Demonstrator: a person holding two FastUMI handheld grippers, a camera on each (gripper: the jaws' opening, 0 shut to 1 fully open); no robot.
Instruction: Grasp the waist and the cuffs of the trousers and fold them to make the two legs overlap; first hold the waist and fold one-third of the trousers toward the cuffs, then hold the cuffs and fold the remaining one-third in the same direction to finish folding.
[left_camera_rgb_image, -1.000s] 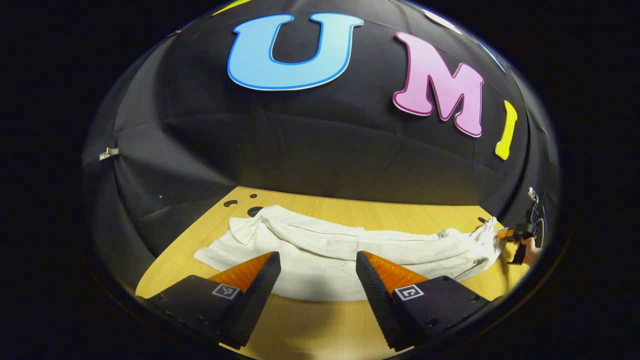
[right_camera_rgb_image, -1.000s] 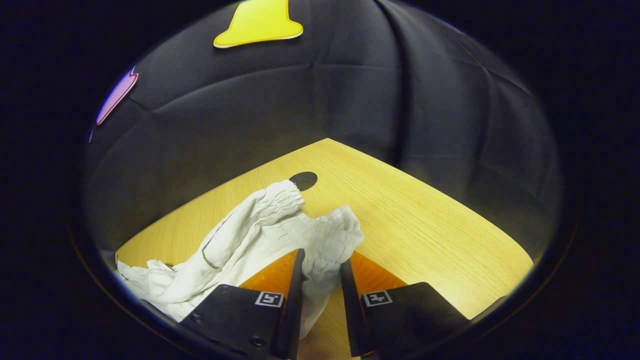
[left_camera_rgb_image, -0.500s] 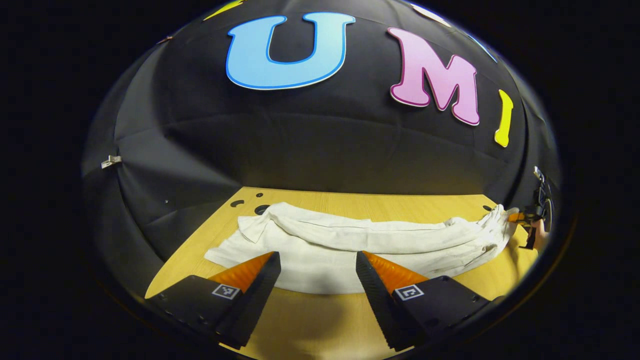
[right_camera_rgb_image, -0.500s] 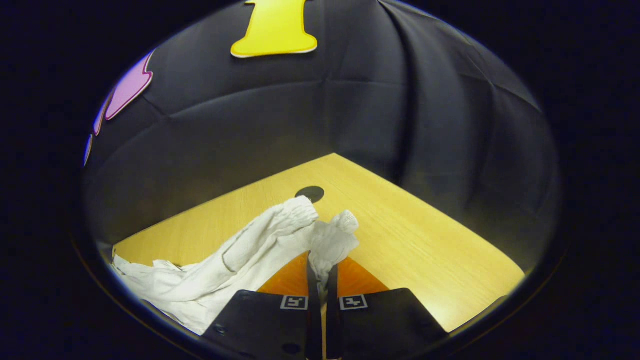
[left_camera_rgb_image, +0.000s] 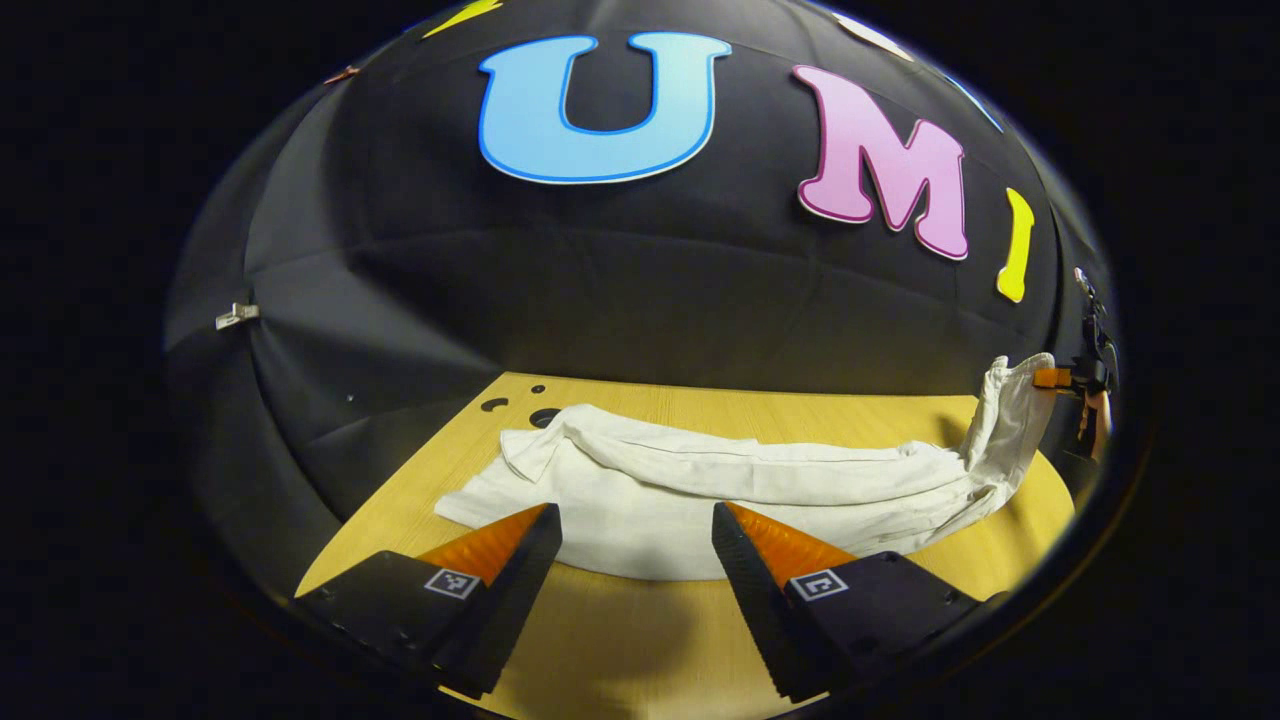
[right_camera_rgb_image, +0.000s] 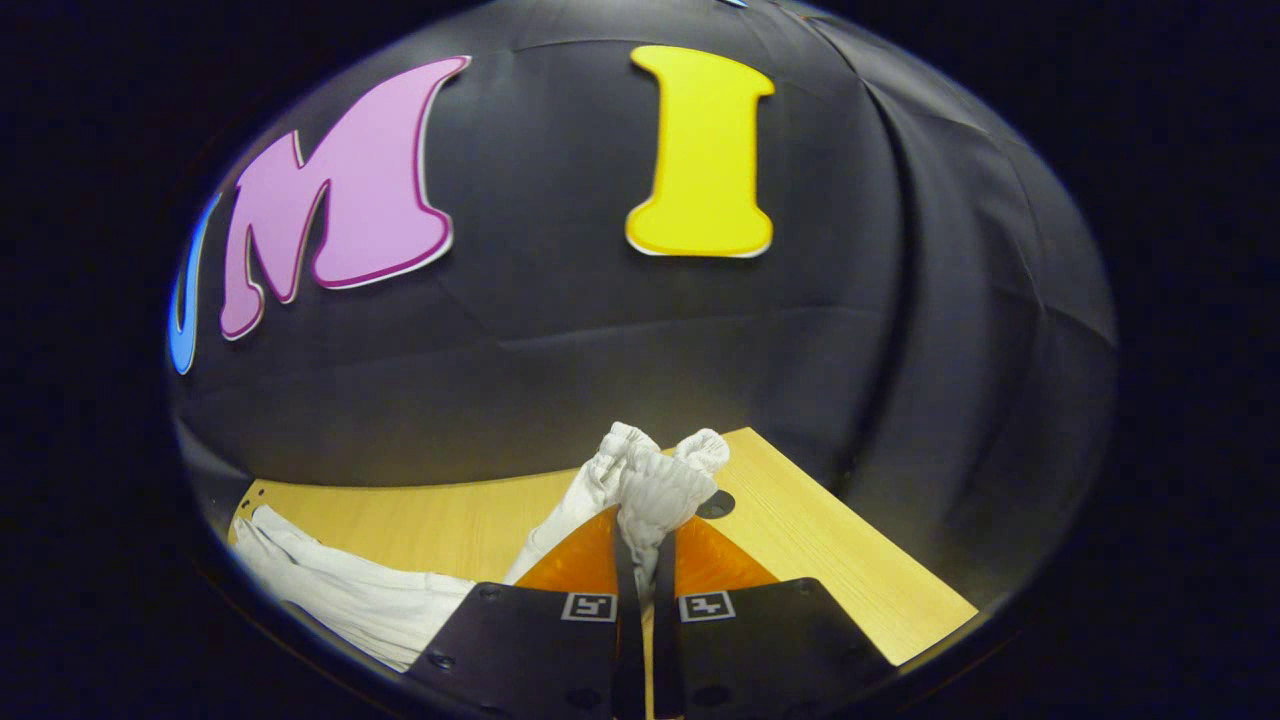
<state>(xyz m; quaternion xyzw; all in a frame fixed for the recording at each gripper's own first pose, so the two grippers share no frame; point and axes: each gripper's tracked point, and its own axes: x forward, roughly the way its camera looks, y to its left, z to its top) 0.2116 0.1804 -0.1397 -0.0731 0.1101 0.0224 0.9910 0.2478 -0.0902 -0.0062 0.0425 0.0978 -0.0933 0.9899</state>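
Observation:
White trousers (left_camera_rgb_image: 700, 490) lie stretched from side to side on the wooden table (left_camera_rgb_image: 620, 640). My left gripper (left_camera_rgb_image: 636, 520) hovers open just in front of their near edge, with nothing between its fingers. At the far right the right gripper (left_camera_rgb_image: 1060, 378) holds the gathered end of the trousers up off the table, so the cloth rises steeply there. In the right gripper view my right gripper (right_camera_rgb_image: 645, 545) is shut on that crinkled elastic end (right_camera_rgb_image: 655, 480), which bunches above the fingertips. The rest of the trousers (right_camera_rgb_image: 340, 590) trails down to the left.
The black cloth wall stands close behind the table. Round holes (left_camera_rgb_image: 545, 416) sit in the tabletop by the trousers' left end, and one hole (right_camera_rgb_image: 716, 503) lies under the lifted end. A metal clip (left_camera_rgb_image: 237, 316) hangs on the wall. Bare wood (right_camera_rgb_image: 830, 560) lies to the right.
The right gripper closed on the gathered end of the trousers and lifted it off the table. The left gripper stayed open and hardly moved.

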